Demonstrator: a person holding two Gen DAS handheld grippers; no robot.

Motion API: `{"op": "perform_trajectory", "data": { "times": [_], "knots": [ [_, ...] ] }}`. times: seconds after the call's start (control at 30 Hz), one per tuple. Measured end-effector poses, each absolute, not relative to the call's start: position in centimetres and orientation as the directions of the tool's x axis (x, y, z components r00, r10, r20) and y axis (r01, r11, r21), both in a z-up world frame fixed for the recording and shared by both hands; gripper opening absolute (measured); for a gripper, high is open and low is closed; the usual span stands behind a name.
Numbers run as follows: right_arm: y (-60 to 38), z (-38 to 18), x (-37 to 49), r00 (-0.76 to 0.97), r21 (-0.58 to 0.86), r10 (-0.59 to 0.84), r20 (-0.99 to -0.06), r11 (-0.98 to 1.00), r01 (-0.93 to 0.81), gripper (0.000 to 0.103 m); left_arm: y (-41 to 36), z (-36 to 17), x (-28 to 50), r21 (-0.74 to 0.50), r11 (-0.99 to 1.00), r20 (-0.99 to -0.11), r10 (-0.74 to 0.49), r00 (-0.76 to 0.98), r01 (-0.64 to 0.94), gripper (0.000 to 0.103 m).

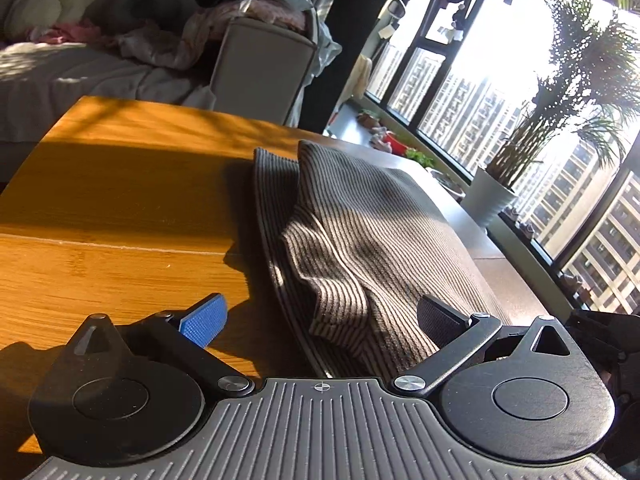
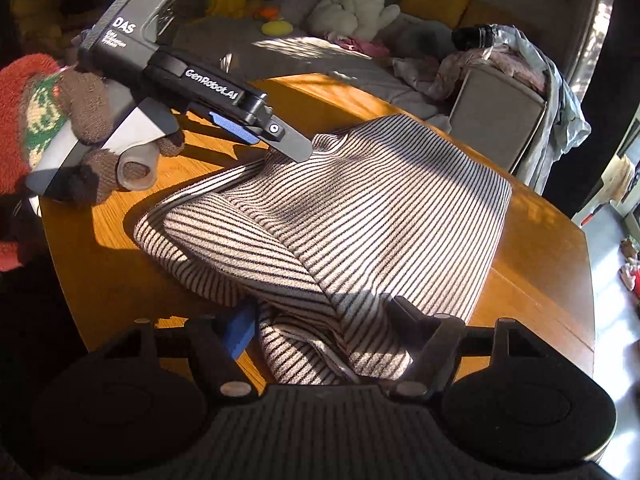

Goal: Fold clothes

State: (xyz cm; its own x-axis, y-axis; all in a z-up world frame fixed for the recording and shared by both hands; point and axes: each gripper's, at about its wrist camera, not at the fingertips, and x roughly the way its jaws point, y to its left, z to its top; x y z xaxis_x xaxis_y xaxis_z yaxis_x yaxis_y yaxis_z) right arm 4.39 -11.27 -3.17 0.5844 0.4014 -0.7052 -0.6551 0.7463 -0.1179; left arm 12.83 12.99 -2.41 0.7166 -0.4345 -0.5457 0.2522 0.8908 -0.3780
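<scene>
On the wooden desk (image 2: 532, 240), a striped knit garment (image 2: 360, 216) is lying partly folded, bunched into a thick, uneven stack with one layer doubled over another. We are holding a gripper in each hand at opposite ends of it. Our left gripper (image 1: 320, 320) is showing its fingers spread wide, the blue pad (image 1: 204, 318) resting over bare wood on the left and the dark pad on the right sitting against the cloth, so nothing is being pinched. Our right gripper (image 2: 324, 326) is also showing its fingers spread, with a near fold of the garment lying loosely between them. In the right wrist view, the left gripper's tips are touching the far edge of the cloth near the neckline.

We are judging the fold as started but unfinished: the layers are overlapping, yet the edges are looking lumpy and misaligned. Smoothing and at least one further fold are probably remaining. Behind the desk, a sofa (image 2: 500, 120) is carrying more loose clothes (image 2: 460, 64).
</scene>
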Motion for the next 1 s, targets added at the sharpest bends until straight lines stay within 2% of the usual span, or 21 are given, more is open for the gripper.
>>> {"op": "perform_trajectory", "data": {
  "times": [0.23, 0.3, 0.47, 0.6, 0.73, 0.77, 0.8, 0.83, 0.9, 0.93, 1.0],
  "knots": [
    [-12.8, -2.9, 6.1, 0.556, 0.049, 0.44, -0.705, 0.812, -0.581, 0.073, 12.7, -0.4, 8.9, -0.266, 0.873, -0.551, -0.486, 0.678, 0.41, 0.103],
    [-12.7, -2.9, 5.5, 0.572, 0.01, 0.426, -0.701, 0.808, -0.589, 0.073, 11.7, -0.4, 8.4, -0.222, 0.876, -0.567, -0.473, 0.674, 0.428, 0.103],
    [-9.8, -2.9, 1.2, 0.664, -0.29, 0.389, -0.638, 0.678, -0.676, 0.076, 10.9, -0.6, 8.4, -0.209, 0.88, -0.585, -0.463, 0.667, 0.427, 0.103],
    [-8.2, -2.5, -0.6, 0.679, -0.379, 0.431, -0.595, 0.595, -0.709, 0.076, 10.8, -0.6, 8.8, -0.205, 0.884, -0.591, -0.454, 0.666, 0.42, 0.103],
    [-6.5, -4.0, -1.3, 0.702, -0.46, 0.408, -0.584, 0.547, -0.699, 0.076, 11.3, -0.3, 8.8, -0.206, 0.887, -0.589, -0.449, 0.672, 0.413, 0.103],
    [-6.4, -3.9, -1.0, 0.696, -0.437, 0.404, -0.593, 0.565, -0.7, 0.073, 11.5, -0.1, 8.7, -0.206, 0.887, -0.588, -0.45, 0.672, 0.414, 0.103],
    [-6.3, -3.8, -0.8, 0.69, -0.413, 0.401, -0.602, 0.583, -0.7, 0.065, 11.7, 0.0, 8.7, -0.206, 0.886, -0.589, -0.451, 0.671, 0.415, 0.103],
    [-6.8, -3.2, 0.1, 0.667, -0.325, 0.414, -0.62, 0.638, -0.698, 0.061, 11.9, 0.1, 8.6, -0.207, 0.884, -0.589, -0.455, 0.668, 0.42, 0.103],
    [-9.0, -1.5, 3.0, 0.593, -0.033, 0.474, -0.651, 0.762, -0.646, 0.055, 12.0, 0.4, 8.4, -0.206, 0.876, -0.586, -0.468, 0.662, 0.436, 0.103],
    [-10.4, -1.0, 4.6, 0.557, 0.113, 0.51, -0.656, 0.795, -0.596, 0.047, 12.0, 0.5, 8.3, -0.205, 0.872, -0.584, -0.474, 0.66, 0.445, 0.103],
    [-12.7, -0.8, 6.9, 0.507, 0.309, 0.568, -0.648, 0.805, -0.507, 0.039, 11.9, 0.8, 8.0, -0.202, 0.861, -0.577, -0.49, 0.654, 0.467, 0.103]
  ]
}}
